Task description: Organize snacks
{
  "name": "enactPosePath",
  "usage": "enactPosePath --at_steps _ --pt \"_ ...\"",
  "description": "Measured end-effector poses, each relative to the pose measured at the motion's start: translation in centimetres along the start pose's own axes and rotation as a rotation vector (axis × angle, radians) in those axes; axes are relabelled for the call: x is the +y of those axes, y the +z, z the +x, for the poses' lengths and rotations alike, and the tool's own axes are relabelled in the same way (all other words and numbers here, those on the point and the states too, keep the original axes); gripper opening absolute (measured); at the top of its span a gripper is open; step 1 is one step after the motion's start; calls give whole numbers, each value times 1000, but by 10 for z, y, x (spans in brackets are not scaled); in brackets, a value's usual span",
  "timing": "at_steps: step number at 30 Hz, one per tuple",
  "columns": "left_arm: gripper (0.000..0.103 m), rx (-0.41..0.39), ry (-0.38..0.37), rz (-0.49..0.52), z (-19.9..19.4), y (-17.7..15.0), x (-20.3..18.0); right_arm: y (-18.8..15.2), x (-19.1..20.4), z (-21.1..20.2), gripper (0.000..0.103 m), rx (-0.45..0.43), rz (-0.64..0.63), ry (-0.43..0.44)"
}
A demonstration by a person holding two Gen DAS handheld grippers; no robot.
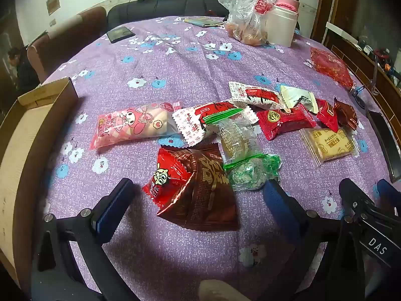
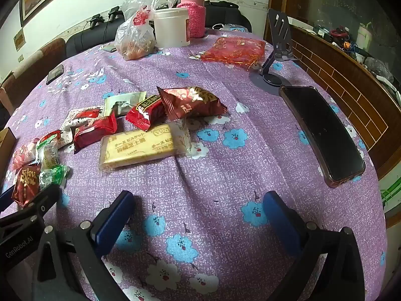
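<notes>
Several wrapped snacks lie scattered on the purple flowered tablecloth (image 1: 175, 70). A red-brown packet (image 1: 200, 190) lies between the fingers of my open left gripper (image 1: 198, 184), and the pads do not touch it. Beyond it are a pink packet (image 1: 132, 125), a clear green-edged packet (image 1: 235, 135) and a crinkled green one (image 1: 250, 170). A yellow biscuit pack (image 2: 137, 148) and a dark red packet (image 2: 193, 102) lie ahead of my right gripper (image 2: 198, 195). That gripper is open over bare cloth.
An open cardboard box (image 1: 37, 115) stands at the table's left edge. A black phone (image 2: 320, 130) and a phone stand (image 2: 278, 47) are on the right. At the back are a red mesh bag (image 2: 235, 50), a white tub (image 2: 171, 27), a pink-sleeved flask (image 2: 195, 12) and a plastic bag (image 2: 136, 35).
</notes>
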State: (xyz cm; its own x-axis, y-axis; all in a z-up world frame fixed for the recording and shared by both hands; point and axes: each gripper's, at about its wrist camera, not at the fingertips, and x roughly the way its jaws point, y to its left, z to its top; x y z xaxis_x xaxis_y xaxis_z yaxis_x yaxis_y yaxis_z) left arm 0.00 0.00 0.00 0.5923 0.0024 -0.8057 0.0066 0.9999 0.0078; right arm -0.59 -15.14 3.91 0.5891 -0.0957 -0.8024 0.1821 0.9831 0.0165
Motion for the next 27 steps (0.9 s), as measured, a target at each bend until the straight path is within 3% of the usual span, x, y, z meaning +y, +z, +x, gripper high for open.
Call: enactPosePath --at_steps 27 --pt "103 3 -4 -3 0 0 0 0 0 0 103 2 1 1"
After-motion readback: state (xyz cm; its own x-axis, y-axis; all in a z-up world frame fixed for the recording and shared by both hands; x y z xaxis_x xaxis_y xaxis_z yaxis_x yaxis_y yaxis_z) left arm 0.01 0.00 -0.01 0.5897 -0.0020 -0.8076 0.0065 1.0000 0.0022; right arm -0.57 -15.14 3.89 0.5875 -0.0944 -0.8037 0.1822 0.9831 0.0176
